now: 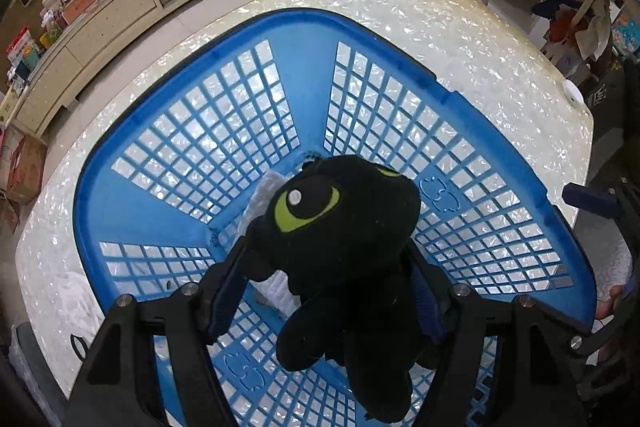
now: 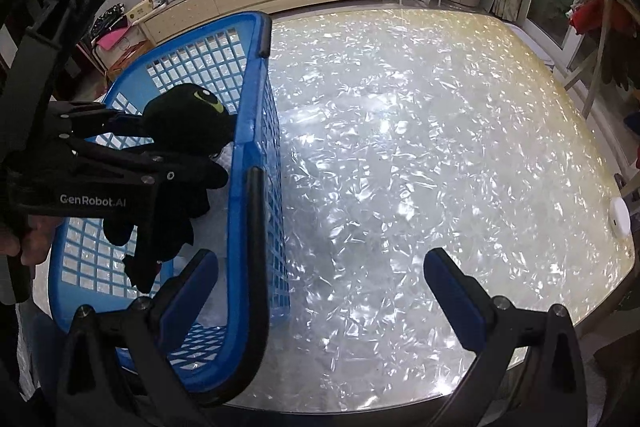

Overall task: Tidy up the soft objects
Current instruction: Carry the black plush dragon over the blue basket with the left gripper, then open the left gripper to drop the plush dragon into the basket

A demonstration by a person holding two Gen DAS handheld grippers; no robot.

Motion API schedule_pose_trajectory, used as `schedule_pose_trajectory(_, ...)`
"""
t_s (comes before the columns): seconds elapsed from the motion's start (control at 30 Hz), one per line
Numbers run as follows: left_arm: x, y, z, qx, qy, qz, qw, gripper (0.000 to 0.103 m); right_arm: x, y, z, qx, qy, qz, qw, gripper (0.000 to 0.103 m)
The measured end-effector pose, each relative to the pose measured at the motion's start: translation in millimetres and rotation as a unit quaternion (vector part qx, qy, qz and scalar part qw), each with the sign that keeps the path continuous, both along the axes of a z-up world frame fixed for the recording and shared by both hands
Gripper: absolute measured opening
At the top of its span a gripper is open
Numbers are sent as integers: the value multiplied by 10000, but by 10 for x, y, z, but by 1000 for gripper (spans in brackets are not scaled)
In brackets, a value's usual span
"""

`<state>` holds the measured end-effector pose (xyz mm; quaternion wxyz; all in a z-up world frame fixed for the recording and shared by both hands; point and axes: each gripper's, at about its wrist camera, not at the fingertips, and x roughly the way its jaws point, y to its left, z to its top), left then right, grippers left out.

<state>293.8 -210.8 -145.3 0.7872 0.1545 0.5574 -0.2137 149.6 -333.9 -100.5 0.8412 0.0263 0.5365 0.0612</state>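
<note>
My left gripper (image 1: pixel 332 291) clenches the black green-eyed plush toy (image 1: pixel 340 227) above the blue plastic lattice basket (image 1: pixel 304 27) for dropping in; my right gripper (image 2: pixel 320 283) hangs released.

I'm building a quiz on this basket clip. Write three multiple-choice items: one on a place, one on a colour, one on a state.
1. Where is the plush toy?
A. Lying on the table
B. Held over the basket
C. On the shelf

2. What colour is the basket?
A. Blue
B. Red
C. White

3. How does the right gripper stand?
A. Shut on the toy
B. Shut on the basket handle
C. Open, holding nothing

Key:
1 B: the left gripper pinches the toy above the basket's mesh floor.
2 A: its rim and mesh walls are blue, on the pearly table.
3 C: its fingers are spread wide with only table and basket edge between them.
</note>
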Motion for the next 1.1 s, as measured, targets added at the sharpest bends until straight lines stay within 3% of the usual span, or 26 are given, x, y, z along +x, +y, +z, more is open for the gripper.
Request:
schedule_pose_trajectory(0.23, -14, -43, -15, 152, -70, -37, 9999, 78, -42, 9, 38, 137, -48, 32, 9999, 103)
schedule_pose_trajectory(0.3, -21, -20, 2, 201, -80, -20, 9998, 84, -49, 18, 63, 152, -66, 25, 9999, 103)
schedule_pose_trajectory(0.4, -44, 33, 70, 160, -121, 61, 9998, 84, -72, 29, 114, 113, -69, 8, 9999, 103)
schedule_pose_trajectory(0.8, -535, 463, 688, -384, -442, 174, 9981, 90, -176, 211, 476, -84, -292, 136, 9994, 103)
schedule_pose_trajectory(0.9, -692, 632, 840, -342, -614, 211, 9973, 103, -207, 348, 588, -131, -364, 305, 9988, 103)
schedule_pose_trajectory(1.0, -820, 805, 946, -200, -744, 370, 9963, 103, -237, 472, 676, -95, -437, 455, 9980, 103)
schedule_pose_trajectory(1.1, -973, 1055, 1045, -291, -791, 493, 9952, 103, -246, 649, 751, -89, -475, 629, 9969, 103)
